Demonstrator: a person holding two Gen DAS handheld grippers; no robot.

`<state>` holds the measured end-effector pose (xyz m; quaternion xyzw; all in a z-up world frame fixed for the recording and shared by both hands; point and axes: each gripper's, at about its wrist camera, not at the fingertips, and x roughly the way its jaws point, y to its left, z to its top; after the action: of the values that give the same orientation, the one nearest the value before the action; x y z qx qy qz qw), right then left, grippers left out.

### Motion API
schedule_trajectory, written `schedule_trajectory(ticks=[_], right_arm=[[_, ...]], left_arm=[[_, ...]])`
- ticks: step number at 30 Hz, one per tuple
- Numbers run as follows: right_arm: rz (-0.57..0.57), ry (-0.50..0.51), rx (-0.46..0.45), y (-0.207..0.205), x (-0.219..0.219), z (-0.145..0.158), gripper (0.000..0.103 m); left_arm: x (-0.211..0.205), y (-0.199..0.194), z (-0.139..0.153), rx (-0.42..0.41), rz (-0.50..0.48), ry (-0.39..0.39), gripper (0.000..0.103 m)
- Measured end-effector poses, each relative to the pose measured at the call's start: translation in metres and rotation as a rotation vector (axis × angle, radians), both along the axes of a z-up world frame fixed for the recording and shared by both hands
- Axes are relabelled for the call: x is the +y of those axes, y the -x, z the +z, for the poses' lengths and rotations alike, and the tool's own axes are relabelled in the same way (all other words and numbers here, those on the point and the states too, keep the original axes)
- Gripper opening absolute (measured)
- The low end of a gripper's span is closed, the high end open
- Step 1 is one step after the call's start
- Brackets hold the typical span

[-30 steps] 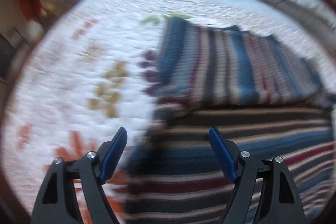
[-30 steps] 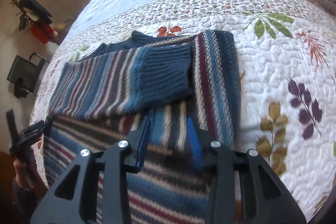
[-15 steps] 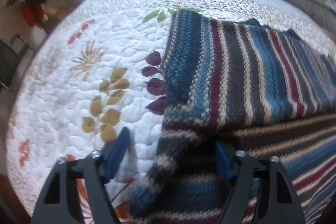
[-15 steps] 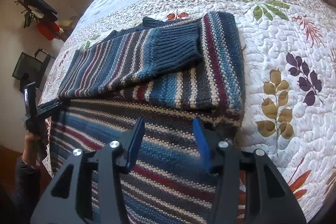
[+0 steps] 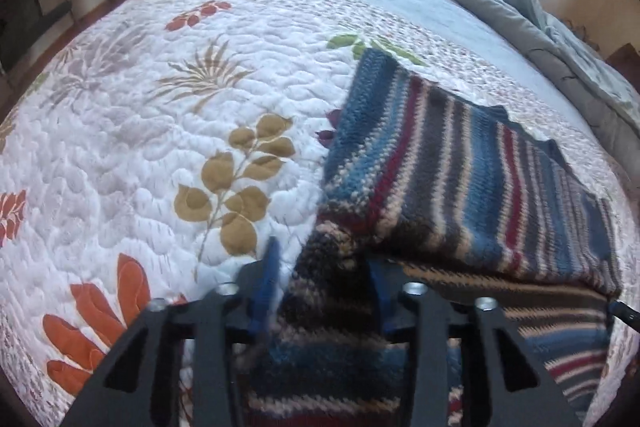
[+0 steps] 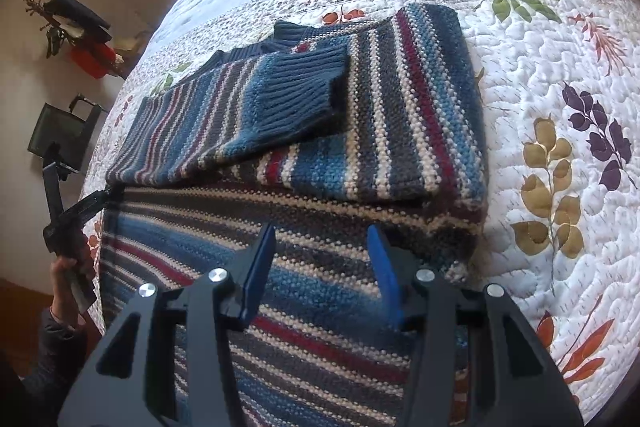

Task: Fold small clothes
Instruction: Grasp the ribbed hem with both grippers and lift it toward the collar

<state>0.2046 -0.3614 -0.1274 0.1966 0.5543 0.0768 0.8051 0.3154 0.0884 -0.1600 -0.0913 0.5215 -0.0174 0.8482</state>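
Left hand-held gripper (image 5: 322, 269) pinching chunky striped knit sweater (image 5: 460, 179).

sweater (image 5: 460, 163) hem hidden between left claw (image 5: 324, 279), bottom cropped

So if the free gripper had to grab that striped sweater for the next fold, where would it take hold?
Probably the near right corner of the striped sweater, coming in from the quilt side. There the knit edge lies exposed on the quilt with open space beside it, so one finger could slip under. The right gripper hangs open over the body. The left gripper seems closed on the opposite edge.
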Motion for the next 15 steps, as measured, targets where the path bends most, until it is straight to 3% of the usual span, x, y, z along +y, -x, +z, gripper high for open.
schedule_trajectory(ticks=[1, 7, 15], right_arm=[[0.001, 0.009, 0.003, 0.001, 0.000, 0.001, 0.051], [0.005, 0.039, 0.032, 0.020, -0.003, 0.006, 0.052], [0.045, 0.065, 0.062, 0.081, 0.021, -0.004, 0.058]], left_arm=[[0.001, 0.004, 0.003, 0.010, -0.001, 0.005, 0.069], [0.001, 0.037, 0.003, 0.087, -0.061, -0.004, 0.073], [-0.014, 0.102, -0.002, 0.120, -0.139, -0.071, 0.083]])
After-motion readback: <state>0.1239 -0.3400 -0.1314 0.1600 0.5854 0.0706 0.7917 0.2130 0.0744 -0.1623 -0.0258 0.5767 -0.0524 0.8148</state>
